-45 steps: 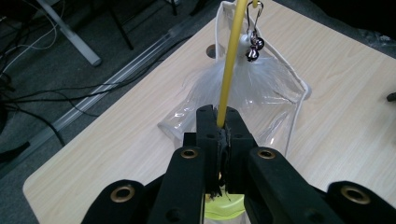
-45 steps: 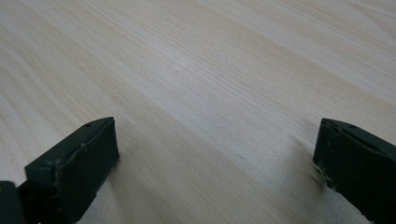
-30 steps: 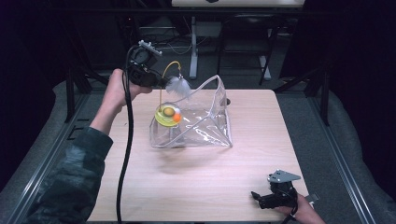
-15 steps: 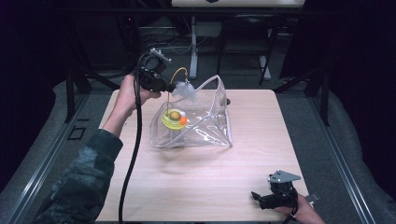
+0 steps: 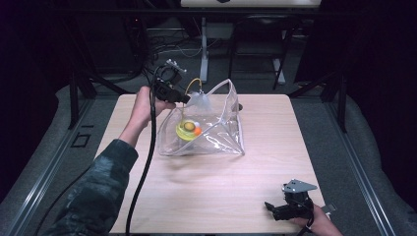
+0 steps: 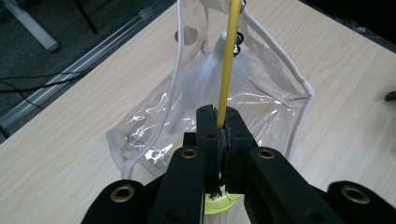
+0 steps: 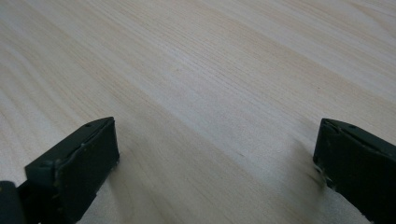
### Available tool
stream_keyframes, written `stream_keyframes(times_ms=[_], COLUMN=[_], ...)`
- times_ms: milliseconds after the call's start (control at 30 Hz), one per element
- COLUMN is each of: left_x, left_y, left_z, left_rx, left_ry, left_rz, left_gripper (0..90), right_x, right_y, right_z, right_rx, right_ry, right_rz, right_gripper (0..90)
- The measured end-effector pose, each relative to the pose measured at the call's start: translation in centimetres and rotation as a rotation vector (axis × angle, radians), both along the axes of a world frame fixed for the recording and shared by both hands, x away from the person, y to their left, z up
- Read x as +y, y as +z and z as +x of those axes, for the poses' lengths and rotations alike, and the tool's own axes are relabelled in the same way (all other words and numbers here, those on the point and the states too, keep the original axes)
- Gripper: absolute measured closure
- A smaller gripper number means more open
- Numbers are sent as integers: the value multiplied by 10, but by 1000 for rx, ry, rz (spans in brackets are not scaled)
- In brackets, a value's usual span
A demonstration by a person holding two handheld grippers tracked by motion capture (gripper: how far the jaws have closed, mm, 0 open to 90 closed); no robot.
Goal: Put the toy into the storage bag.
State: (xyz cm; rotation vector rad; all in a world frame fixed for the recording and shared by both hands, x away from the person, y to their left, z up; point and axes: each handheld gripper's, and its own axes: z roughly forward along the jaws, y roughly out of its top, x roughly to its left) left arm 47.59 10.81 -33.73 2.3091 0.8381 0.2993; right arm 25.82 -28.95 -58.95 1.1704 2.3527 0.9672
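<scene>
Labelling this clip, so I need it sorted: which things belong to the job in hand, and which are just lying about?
In the job:
- left tongs, shut on the yellow cord
- clear bag
- yellow toy inside the bag

Lying about:
- right tongs, open, resting near the table's edge
- small dark object behind the bag

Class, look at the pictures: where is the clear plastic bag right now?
In the high view the clear plastic bag sits on the far middle of the table, just right of the left gripper, which pinches its yellow cord.
</scene>
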Motion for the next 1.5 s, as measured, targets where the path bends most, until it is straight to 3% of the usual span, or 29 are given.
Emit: stream_keyframes(times_ms=[500,800,1500], left_x=[-6,-11,-20], left_y=[-22,-32,-53], left_z=[7,8,14], left_rx=[27,11,-3], left_ry=[-4,-2,14], left_rz=[0,23,-12], left_gripper=[878,878,878], right_x=[0,0,0], right_y=[0,0,0], right_z=[0,0,0], right_rx=[3,3,0], right_ry=[1,2,2], right_rz=[6,6,7], right_gripper=[0,0,0])
